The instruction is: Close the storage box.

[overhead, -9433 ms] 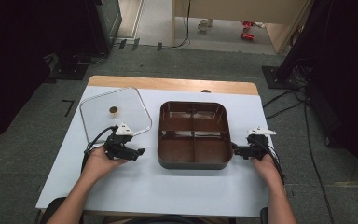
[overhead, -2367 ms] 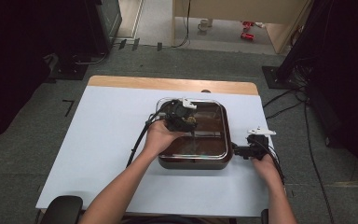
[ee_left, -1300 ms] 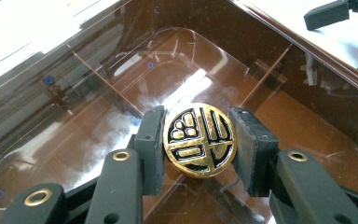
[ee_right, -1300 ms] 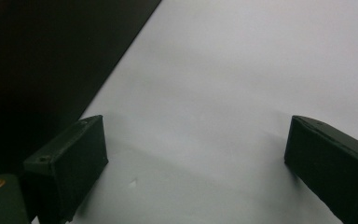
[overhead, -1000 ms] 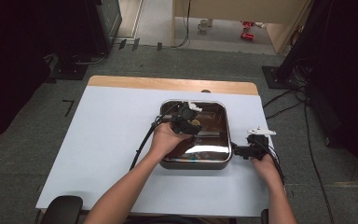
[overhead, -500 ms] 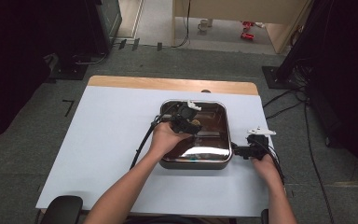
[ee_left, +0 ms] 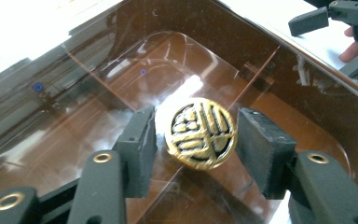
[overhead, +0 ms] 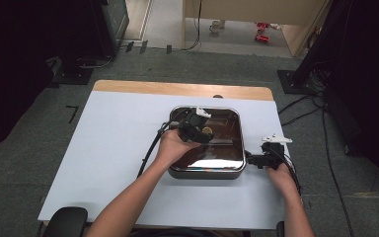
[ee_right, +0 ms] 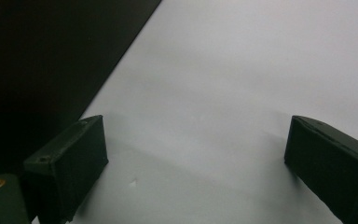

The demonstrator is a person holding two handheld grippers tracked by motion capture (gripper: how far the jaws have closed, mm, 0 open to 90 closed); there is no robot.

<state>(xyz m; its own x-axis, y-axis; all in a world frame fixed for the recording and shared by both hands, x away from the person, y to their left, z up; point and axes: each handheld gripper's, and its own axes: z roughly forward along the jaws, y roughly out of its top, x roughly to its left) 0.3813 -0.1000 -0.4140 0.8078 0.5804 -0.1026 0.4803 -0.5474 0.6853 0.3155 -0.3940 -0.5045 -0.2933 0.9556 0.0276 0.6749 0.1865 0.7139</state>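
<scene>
A dark brown tray point(overhead: 207, 173) sits mid-table with a clear lid point(overhead: 224, 148) lying on it. The lid has a round gold knob point(overhead: 207, 131) at its centre. My left gripper point(overhead: 202, 129) hovers over the lid. In the left gripper view its fingers point(ee_left: 140, 144) stand on either side of the gold knob point(ee_left: 200, 132) with a small gap on each side, so the left gripper point(ee_left: 196, 140) is open. My right gripper point(overhead: 249, 159) rests open on the table beside the tray's right edge. Between the right gripper's point(ee_right: 196, 154) jaws there is only bare table.
The white table point(overhead: 103, 148) has free room to the left of the tray and in front of it. The tray's dark wall point(ee_right: 51, 56) runs just left of my right gripper. A wooden strip point(overhead: 177, 89) edges the table's far side.
The lid, once on the table at the left, now lies on the tray. Over the last second my left gripper shifted slightly above the knob. The right gripper has stayed put.
</scene>
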